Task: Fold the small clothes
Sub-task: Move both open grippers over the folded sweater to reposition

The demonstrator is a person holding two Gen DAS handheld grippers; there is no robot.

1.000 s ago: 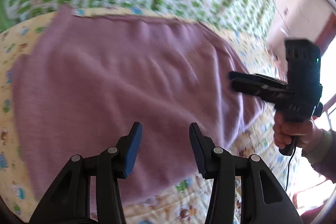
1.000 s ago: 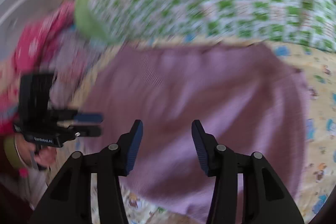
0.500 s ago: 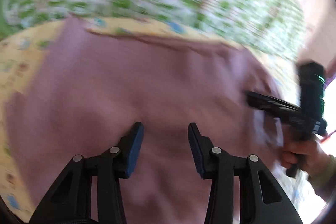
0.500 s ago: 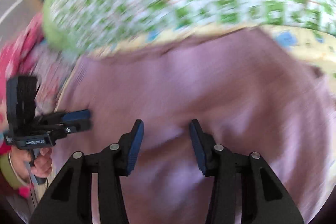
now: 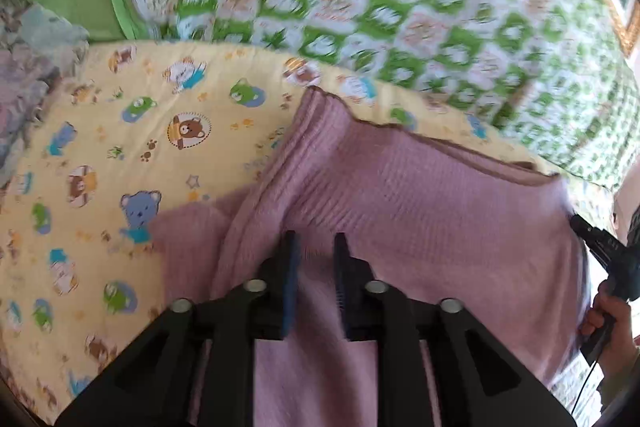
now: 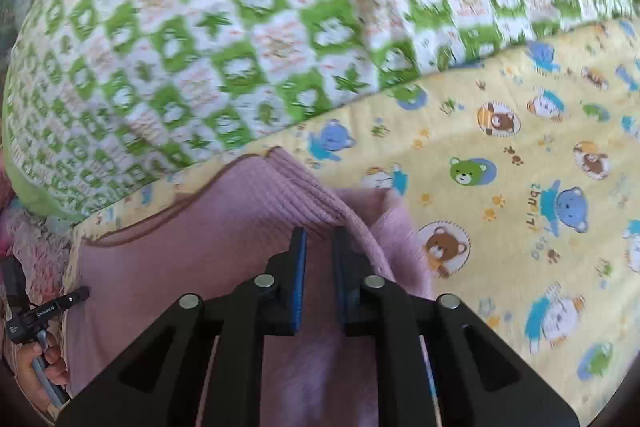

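Left wrist view: the left gripper (image 5: 314,247) has its jaws pinching the purple knit garment (image 5: 420,211); the right gripper (image 6: 319,245) pinches its ribbed edge above the yellow bear-print sheet (image 6: 520,167).

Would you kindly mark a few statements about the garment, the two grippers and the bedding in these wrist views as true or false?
1. The purple knit garment lies on a yellow sheet printed with cartoon bears. True.
2. The left gripper hangs wide open above bare sheet. False: its fingers are narrowed over the garment's cloth.
3. A green-and-white patterned quilt lies beyond the garment. True.
4. The right gripper is at the garment's ribbed edge. True.
5. The garment is bright red. False: it is purple.
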